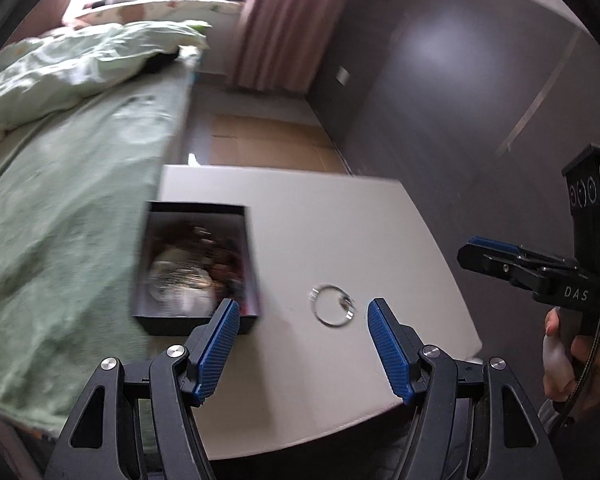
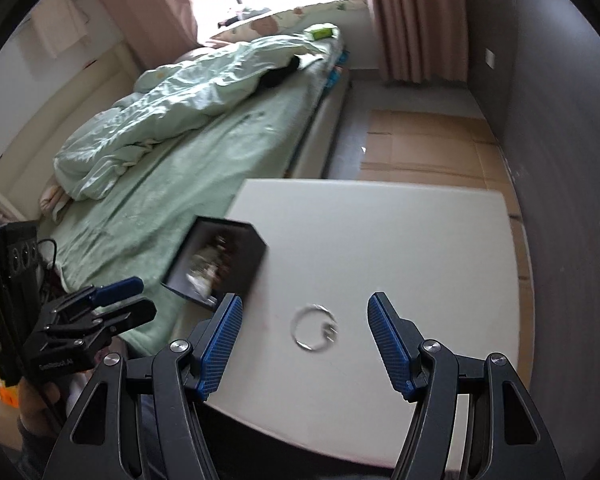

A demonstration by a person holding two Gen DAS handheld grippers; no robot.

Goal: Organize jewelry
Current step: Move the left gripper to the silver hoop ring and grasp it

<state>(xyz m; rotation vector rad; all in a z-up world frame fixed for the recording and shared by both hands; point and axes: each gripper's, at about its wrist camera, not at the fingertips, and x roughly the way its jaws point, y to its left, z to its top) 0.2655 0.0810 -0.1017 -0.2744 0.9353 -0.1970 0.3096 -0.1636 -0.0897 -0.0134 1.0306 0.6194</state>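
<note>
Green bedding [image 1: 60,208] at far left, clear of the work. Black box [image 1: 196,268] next, at the left edge of the white table [image 1: 340,220], open-topped, holding a blurred heap of jewelry; contents not readable. Long axis of box running away from the cameras.

Left gripper [image 1: 302,344]: jaws spread wide, nothing between the blue pads, nothing held. Left pad overlapping the near right corner of the box in its own view; contact cannot be confirmed.

Silver bangle [image 1: 333,306] lying flat on the bare table, just right of the box and apart from it. A small clasp or charm on its right side; detail blurred. No long axis to speak of: a ring, graspable across any diameter.

Right gripper [image 2: 304,344]: jaws likewise wide apart, empty. Bangle [image 2: 314,328] sitting almost centred in the gap in the right wrist view, slightly ahead of the pads, not touched.

Judgement: bangle ahead of both grippers, offset toward the right pad for the left hand, centred for the right. Right hand better placed. Coming move likely a descent onto the rim, then carry leftward to the box.
</note>
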